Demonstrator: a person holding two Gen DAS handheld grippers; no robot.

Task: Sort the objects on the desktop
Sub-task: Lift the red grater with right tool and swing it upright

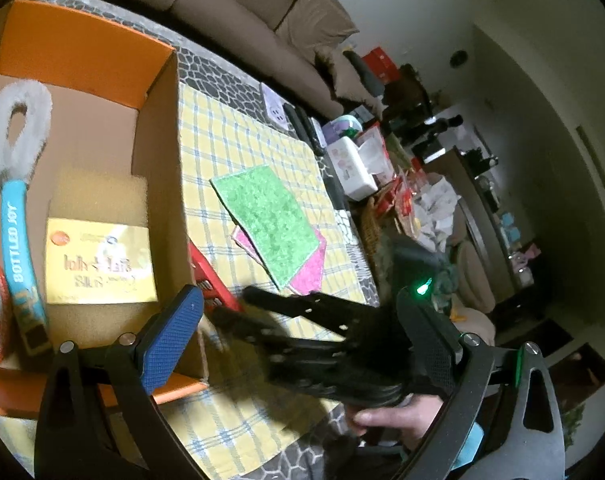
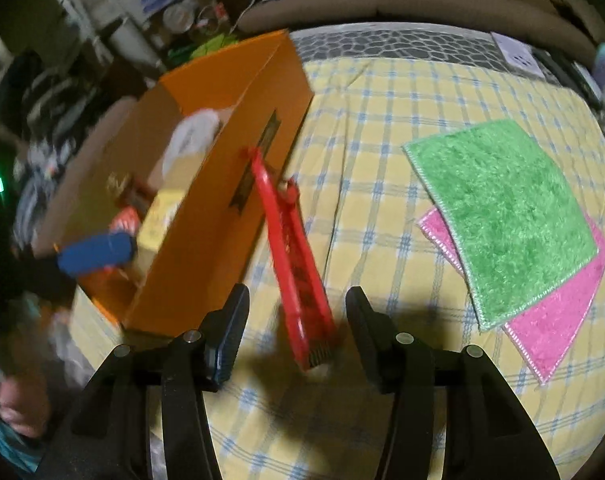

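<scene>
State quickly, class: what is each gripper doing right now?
Left gripper: open, holding nothing, beside the orange cardboard box.
Right gripper: open, fingers either side of the long red plastic tool, not clamped.

The table's yellow checked cloth (image 2: 382, 128) carries an orange cardboard box (image 2: 222, 152) left and stacked green (image 2: 502, 216) and pink (image 2: 550, 320) square towels right.

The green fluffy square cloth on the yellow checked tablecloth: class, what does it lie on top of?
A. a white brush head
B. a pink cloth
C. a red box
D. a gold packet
B: in the right wrist view the green fluffy square cloth overlaps a pink cloth, whose corners stick out beneath it on the yellow checked tablecloth.
</scene>
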